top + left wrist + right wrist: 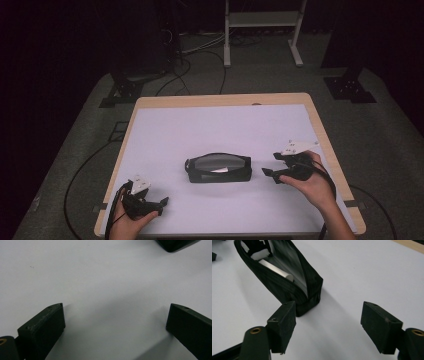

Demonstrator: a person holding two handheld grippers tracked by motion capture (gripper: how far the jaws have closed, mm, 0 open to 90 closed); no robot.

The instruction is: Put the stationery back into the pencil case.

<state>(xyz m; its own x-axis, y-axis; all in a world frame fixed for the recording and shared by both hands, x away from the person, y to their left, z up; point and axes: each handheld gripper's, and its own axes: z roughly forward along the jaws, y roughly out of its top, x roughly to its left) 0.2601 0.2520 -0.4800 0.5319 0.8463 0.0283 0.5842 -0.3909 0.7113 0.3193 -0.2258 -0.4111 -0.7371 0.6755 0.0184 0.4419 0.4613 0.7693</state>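
A black zip pouch [218, 169] lies open in the middle of the white table sheet [220, 130], with white items inside. In the right gripper view the pouch [287, 282] shows a white stick-like item [275, 270] in its mouth. My right gripper [272, 165] stands open just right of the pouch's end, jaws empty [328, 315]. Near the table's front left corner, my left gripper [162, 204] is open over bare sheet [115, 312], with a pouch corner [175, 243] far off.
The wooden table edge [325, 145] frames the white sheet. Black cables [85, 170] trail on the grey floor at the left. A white metal stand [262, 30] and black stand bases sit beyond the table.
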